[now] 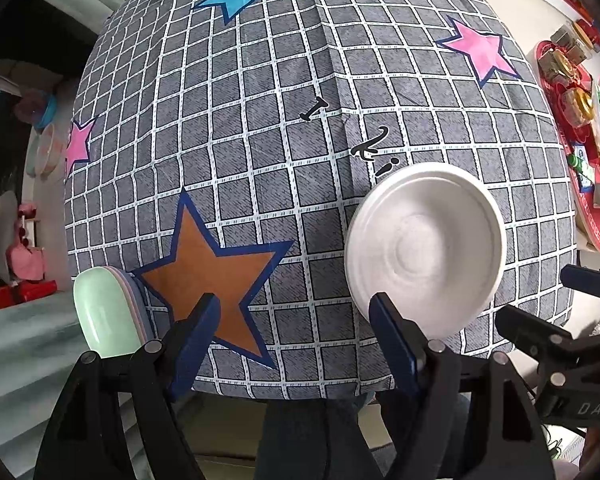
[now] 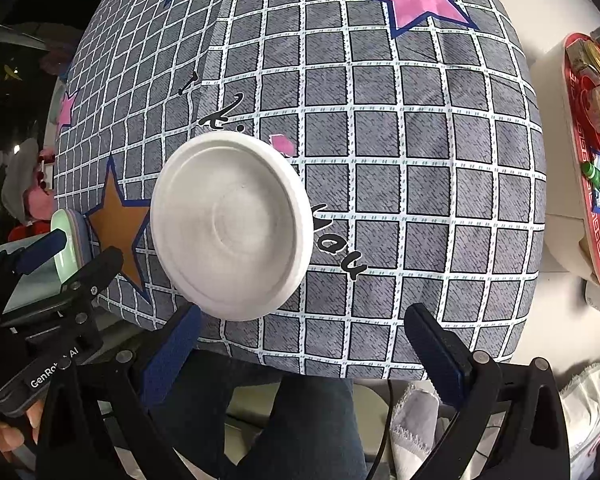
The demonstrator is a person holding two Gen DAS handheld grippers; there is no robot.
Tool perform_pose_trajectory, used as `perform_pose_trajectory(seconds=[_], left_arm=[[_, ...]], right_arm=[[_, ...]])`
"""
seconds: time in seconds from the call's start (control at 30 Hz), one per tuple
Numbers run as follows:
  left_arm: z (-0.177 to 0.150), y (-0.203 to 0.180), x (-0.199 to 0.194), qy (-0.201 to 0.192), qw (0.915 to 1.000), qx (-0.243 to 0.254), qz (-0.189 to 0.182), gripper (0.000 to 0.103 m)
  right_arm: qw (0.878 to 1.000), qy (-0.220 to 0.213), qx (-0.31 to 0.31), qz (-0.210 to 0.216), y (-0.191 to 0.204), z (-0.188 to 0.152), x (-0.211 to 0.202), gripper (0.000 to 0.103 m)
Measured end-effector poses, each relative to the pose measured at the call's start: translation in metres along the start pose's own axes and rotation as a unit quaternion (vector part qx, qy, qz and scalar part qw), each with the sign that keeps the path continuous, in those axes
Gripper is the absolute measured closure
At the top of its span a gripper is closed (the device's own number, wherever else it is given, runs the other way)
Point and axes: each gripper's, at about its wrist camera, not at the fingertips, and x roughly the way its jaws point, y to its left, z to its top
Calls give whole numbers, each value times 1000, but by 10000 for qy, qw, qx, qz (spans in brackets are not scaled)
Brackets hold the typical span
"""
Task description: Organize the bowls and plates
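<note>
Seemingly the step in hand is the approach to a lone white plate (image 1: 426, 248), which the next move would have to grip by its near rim and carry toward the stack of plates (image 1: 112, 312) at the tabletop's (image 1: 260, 120) near left edge. From the left wrist view, the left hand-held gripper (image 1: 296, 320) is released, jaws spread wide with nothing between them; the white plate lies upside down on the checked cloth to the right of the orange star (image 1: 216, 268), its near rim just beyond the right finger, while the stack, mint green on top, sits left of that star. From the right wrist view, the right hand-held gripper (image 2: 304, 328) is likewise released and empty; the white plate (image 2: 232, 224) sits just beyond its left finger, right of the orange star (image 2: 120, 232), with the stack (image 2: 70, 240) farther left, beside the left hand-held gripper (image 2: 76, 252).
</note>
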Motion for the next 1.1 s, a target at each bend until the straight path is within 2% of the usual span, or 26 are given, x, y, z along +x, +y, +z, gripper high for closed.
perform_pose_trajectory(seconds=[0.43,0.87,1.1], left_arm=[[-4,2,5,-36,9997,213,-104,23],[-2,3,11,45,9996,230,-167,23],[-15,2,23,195,9993,223,-212,23]], right_arm=[[9997,-52,213,-87,-7,-1,-3,1],[9994,13,307,-134,-8,-1,1,1],[9992,138,326,-199,-16,1,8,1]])
